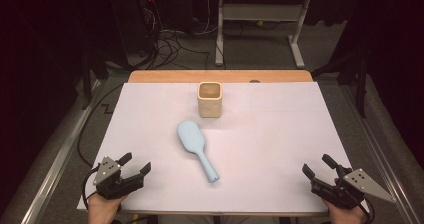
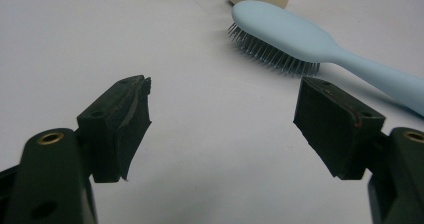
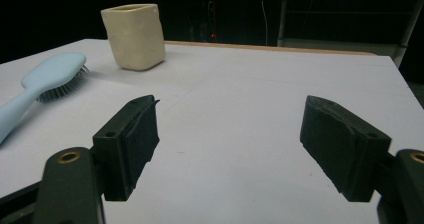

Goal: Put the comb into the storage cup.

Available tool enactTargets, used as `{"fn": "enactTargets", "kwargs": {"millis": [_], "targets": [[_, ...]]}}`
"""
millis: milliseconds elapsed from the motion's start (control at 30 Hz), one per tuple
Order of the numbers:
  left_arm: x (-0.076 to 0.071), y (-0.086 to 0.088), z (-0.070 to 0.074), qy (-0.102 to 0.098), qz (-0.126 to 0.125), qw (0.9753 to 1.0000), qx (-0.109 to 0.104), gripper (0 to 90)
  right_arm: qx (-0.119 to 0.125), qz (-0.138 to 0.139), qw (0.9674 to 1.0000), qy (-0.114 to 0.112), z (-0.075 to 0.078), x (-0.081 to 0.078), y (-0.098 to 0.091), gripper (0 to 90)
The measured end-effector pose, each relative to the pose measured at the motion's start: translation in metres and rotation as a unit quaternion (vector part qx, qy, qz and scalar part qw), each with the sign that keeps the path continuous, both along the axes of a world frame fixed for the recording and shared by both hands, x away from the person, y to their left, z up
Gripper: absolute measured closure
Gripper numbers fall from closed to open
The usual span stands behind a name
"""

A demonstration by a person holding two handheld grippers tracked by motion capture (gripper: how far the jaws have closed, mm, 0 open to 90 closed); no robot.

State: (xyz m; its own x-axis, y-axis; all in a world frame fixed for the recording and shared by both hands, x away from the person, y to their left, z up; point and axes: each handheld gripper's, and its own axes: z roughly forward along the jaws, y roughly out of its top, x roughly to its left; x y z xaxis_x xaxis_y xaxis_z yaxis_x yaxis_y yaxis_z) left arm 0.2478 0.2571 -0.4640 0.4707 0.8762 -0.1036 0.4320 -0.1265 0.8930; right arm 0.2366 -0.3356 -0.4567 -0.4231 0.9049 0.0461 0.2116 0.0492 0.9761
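A light blue hairbrush (image 1: pixel 195 148) lies bristles down in the middle of the white table (image 1: pixel 280 134), handle toward the near edge. Behind it stands a cream square cup (image 1: pixel 209 99), upright and empty as far as I can see. My left gripper (image 1: pixel 136 164) rests open at the near left corner, well short of the brush. My right gripper (image 1: pixel 317 165) rests open at the near right corner. In the left gripper view the hairbrush (image 2: pixel 300 39) lies ahead to the right, beyond the open gripper (image 2: pixel 222 109). The right gripper view shows the cup (image 3: pixel 134 35) and hairbrush (image 3: pixel 42 81) far left of the open gripper (image 3: pixel 230 129).
The white sheet covers a wooden tabletop whose far edge (image 1: pixel 220 76) shows behind the cup. Beyond it are a desk frame (image 1: pixel 260 29) and loose cables (image 1: pixel 170 44) on the floor. A metal rail (image 1: pixel 55 159) runs along the table's left side.
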Motion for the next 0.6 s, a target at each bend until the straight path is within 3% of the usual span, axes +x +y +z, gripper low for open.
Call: {"fn": "enactTargets", "kwargs": {"millis": [233,367,600], "targets": [[0.0011,-0.0003,0.0012,0.005,-0.005,1.0000,0.002,21.0,0.000,0.002,0.9999,-0.012,0.0013,-0.0015,0.0002,25.3],[0.0001,0.0005,0.0035,-0.001,-0.020,0.9998,0.002,22.4,-0.002,0.000,1.0000,-0.006,0.0008,-0.0008,0.0003,25.3],[-0.0004,0.0001,0.0059,-0.010,-0.023,0.9997,0.002,22.0,-0.004,0.008,0.9999,0.012,-0.0011,0.0021,0.0010,25.1]]}}
